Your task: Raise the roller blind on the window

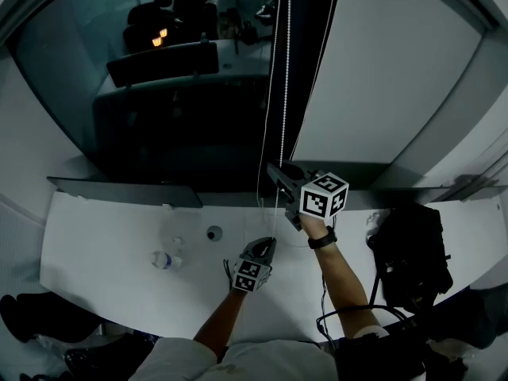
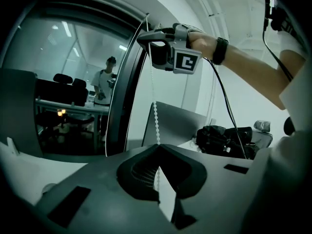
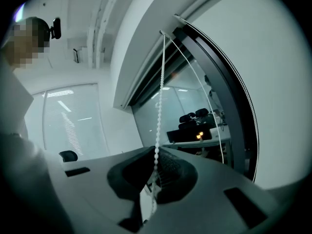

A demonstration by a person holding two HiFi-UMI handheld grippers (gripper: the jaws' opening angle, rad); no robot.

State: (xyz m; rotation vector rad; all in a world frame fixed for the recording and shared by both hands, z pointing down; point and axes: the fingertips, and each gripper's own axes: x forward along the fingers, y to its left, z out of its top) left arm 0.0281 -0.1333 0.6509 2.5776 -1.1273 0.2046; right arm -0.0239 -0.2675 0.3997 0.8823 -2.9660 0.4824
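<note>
A white bead chain [image 1: 287,70] hangs in two strands in front of the dark window [image 1: 182,94]. My right gripper [image 1: 275,169] is the higher one and is shut on the chain. In the right gripper view the beads [image 3: 158,130] run down into the closed jaws of the right gripper [image 3: 155,154], and the second strand [image 3: 204,96] hangs free beside them. My left gripper [image 1: 270,244] is lower, just above the white sill [image 1: 103,244], and is also shut on the chain. The left gripper view shows the chain [image 2: 156,116] entering that left gripper [image 2: 158,149], with the right gripper [image 2: 146,37] above.
A plastic bottle [image 1: 163,260] and a small dark round thing [image 1: 213,232] lie on the sill to the left. A black bag [image 1: 409,252] sits at the right. Behind the glass are office chairs [image 1: 171,10], a desk and a person [image 2: 103,89].
</note>
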